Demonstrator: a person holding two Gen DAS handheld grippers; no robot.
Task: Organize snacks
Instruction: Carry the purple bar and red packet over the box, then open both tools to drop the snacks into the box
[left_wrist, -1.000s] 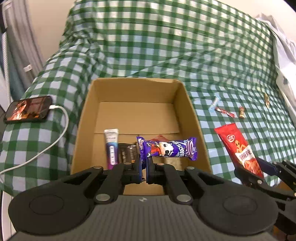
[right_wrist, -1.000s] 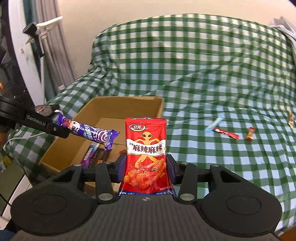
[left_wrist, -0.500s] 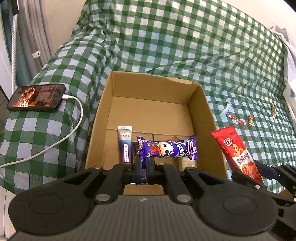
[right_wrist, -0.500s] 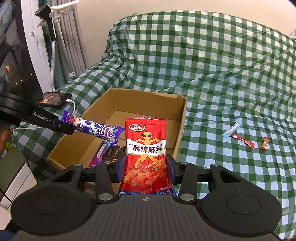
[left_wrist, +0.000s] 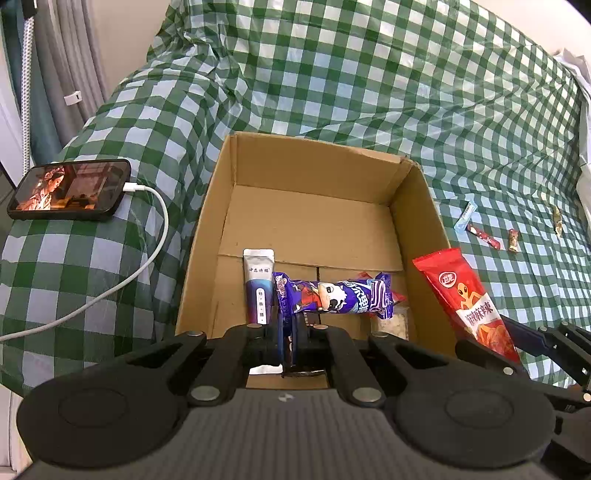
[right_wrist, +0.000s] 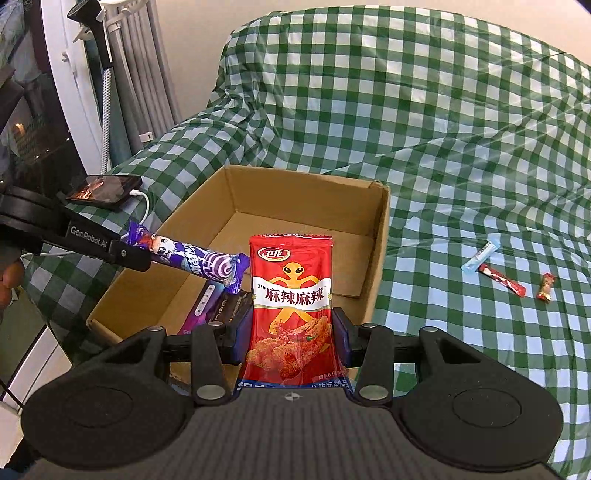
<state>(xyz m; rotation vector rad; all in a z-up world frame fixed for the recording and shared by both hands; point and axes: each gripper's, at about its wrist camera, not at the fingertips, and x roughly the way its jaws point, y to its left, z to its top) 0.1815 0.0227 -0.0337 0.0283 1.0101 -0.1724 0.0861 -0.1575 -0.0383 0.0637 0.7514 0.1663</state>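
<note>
My left gripper (left_wrist: 287, 341) is shut on one end of a purple snack bar (left_wrist: 340, 298), which sticks out sideways over the near part of an open cardboard box (left_wrist: 417, 206). My right gripper (right_wrist: 293, 341) is shut on a red spicy snack packet (right_wrist: 291, 299), held upright above the box's (right_wrist: 380, 236) near right corner. The same red packet (left_wrist: 469, 306) shows at the right of the left wrist view, and the purple bar (right_wrist: 199, 260) with the left gripper (right_wrist: 135, 254) at the left of the right wrist view. A blue-white sachet (left_wrist: 258, 286) and other packets lie inside the box.
Small wrapped candies (right_wrist: 498, 278) and a pale blue stick (right_wrist: 478, 256) lie on the green checked cloth (right_wrist: 424, 129) right of the box. A phone (left_wrist: 70, 190) on a white cable (left_wrist: 147, 258) lies left of it. Curtains and a stand (right_wrist: 103, 74) are at far left.
Both grippers have shifted with their snacks toward the box; it now sits more centred and larger in both views. Both grips are unchanged.
</note>
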